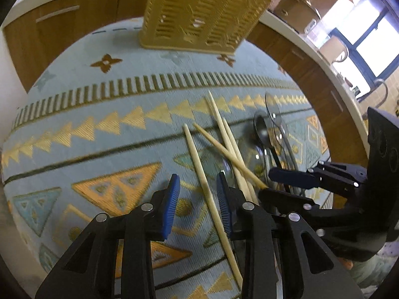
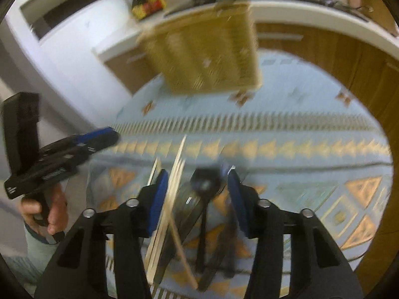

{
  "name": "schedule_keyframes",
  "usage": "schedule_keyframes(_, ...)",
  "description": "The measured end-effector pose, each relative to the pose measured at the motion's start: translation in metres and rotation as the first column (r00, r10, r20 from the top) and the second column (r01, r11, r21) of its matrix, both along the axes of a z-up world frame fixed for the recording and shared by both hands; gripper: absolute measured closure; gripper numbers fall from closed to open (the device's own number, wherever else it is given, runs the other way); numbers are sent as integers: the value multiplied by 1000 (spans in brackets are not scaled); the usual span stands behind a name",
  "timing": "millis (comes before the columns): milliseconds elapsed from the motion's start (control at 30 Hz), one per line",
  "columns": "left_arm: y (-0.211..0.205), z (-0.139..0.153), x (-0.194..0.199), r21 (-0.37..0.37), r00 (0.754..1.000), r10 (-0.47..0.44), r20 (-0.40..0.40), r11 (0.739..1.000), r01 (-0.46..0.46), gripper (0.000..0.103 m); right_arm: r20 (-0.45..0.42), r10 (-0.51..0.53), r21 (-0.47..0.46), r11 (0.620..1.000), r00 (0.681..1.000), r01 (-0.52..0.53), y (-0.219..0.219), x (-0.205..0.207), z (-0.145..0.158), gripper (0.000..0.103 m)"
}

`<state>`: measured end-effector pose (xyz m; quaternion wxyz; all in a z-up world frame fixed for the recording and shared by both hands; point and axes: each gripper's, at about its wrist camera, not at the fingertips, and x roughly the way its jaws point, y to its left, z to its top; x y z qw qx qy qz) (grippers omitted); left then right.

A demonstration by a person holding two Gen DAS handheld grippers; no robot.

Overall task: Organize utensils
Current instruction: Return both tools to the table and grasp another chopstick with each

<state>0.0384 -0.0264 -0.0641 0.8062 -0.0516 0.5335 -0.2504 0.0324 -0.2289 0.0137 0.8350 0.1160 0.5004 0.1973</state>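
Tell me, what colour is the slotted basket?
The basket is tan-yellow, clearest in the left wrist view.

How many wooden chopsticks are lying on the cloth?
4: one chopstick apart on the left, two long ones side by side, one crossing them. Gripper bodies may hide more.

No text, label, brand, number or sign can be read in either view; the red, yellow and black packet (image 2: 149,1) far beyond the jaws is too blurred to make out.
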Motion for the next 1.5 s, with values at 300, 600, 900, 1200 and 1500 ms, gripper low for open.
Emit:
schedule_keyframes(300, -20, 2, -12, 140, 999, -29, 21, 990, 26, 73, -34, 131, -82, 988, 991, -133, 54, -30, -35, 75)
schedule_keyframes(600, -25, 0, -15, 226, 997, -53, 58, 973, 39, 84, 22, 150, -250, 958, 988, -140, 68, -42, -47, 92)
schedule_keyframes(900, -14, 2, -6, 175, 998, 9, 63, 984, -20, 103, 50, 81, -175, 982, 995, -71, 41, -44, -38, 100)
schedule_keyframes(1200, 7, 1, 18, 121, 999, 41, 36, 992, -45, 103, 97, -114, -129, 984, 989, 126, -25, -32, -10, 100)
schedule_keyframes(1500, -1, 4, 33, 18, 998, 14, -61, 1000, -13, 77, -70, -224, -150, 966, 972, 212, -83, 4, -47, 100)
